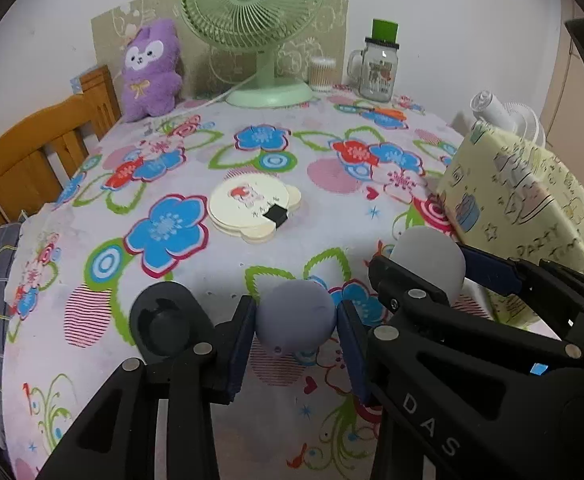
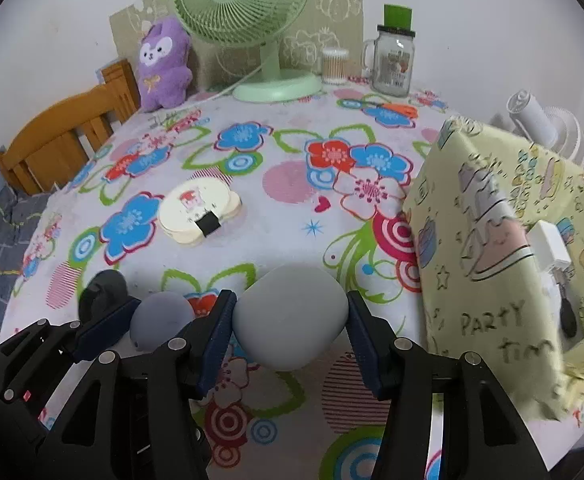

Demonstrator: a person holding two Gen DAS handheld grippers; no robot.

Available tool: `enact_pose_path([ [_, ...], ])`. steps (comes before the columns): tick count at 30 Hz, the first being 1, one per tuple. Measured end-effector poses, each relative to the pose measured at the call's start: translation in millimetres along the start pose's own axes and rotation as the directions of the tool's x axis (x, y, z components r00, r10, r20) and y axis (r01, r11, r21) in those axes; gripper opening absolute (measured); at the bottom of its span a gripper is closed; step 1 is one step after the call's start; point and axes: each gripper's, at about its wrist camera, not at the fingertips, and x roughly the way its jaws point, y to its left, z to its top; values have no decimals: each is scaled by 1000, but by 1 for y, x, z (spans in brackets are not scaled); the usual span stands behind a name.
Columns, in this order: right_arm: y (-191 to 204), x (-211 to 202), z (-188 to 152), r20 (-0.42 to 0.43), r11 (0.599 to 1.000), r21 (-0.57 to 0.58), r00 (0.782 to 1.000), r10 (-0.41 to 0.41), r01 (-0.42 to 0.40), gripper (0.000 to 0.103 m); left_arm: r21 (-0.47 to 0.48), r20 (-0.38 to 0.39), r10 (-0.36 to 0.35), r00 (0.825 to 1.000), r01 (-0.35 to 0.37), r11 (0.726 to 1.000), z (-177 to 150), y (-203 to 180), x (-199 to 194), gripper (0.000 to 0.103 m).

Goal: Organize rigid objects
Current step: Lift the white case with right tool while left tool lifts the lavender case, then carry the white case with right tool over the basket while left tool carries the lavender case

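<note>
Two balls gripped: left claw [image 1: 296, 322] closed on small purple ball [image 1: 295, 316], right claw [image 2: 290, 328] on bigger grey ball [image 2: 292, 316]. Likely light, smooth; hold across widest part.

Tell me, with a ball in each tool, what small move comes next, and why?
Probably carry the right tool and its pale grey ball toward the yellow party bag beside it. Both tools are already shut on balls, the left tool on the bluish-grey ball, and the bag looks like the nearest container.
</note>
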Motion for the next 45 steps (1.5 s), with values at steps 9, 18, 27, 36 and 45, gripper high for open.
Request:
enact_pose_path([
  [9, 0, -33, 0, 51, 1000, -9, 999, 13, -12, 58, -8, 48, 18, 999, -17, 1000, 1, -6, -32, 42],
  [18, -2, -64, -1, 89, 1000, -19, 996, 20, -18, 58, -12, 84, 28, 996, -27, 1000, 0, -15, -61, 42],
  [27, -8, -91, 2, 122, 999, -30, 992, 34, -30, 58, -13, 116, 44, 992, -43, 999, 3, -25, -86, 42],
  [36, -29, -111, 4, 154, 999, -27, 988, 29, -26, 58, 10, 143, 39, 989, -41, 999, 10, -51, -99, 42],
  [45, -61, -122, 6, 170, 1000, -7, 985, 11, -10, 58, 44, 151, 19, 988, -26, 999, 18, -82, -101, 43],
])
